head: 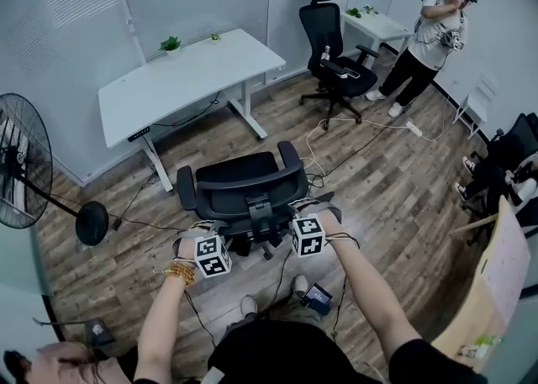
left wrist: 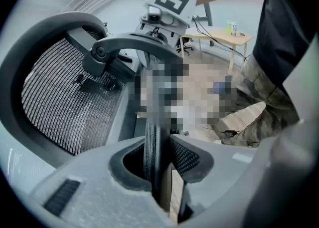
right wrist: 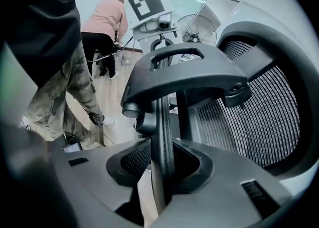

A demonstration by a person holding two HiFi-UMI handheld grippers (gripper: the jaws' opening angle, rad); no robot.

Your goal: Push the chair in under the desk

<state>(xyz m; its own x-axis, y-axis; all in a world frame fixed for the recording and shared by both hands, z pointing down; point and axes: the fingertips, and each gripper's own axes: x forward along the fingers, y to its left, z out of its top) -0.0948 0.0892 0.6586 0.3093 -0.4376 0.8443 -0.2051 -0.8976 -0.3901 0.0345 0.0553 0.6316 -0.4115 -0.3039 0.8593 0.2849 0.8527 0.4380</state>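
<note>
Left gripper (left wrist: 159,169) and right gripper (right wrist: 162,168), each partly closed and clamped on the back edge of the chair (head: 241,168), which faces the desk (head: 187,71) but stands well apart; equal pressure from both should roll it straight between the desk legs.

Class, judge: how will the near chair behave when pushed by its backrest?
The chair probably rolls easily on the wood floor. Pushed high at the backrest rim, where the left gripper and right gripper clamp, it may recline or tip slightly. Uneven pushing would likely swivel it.
</note>
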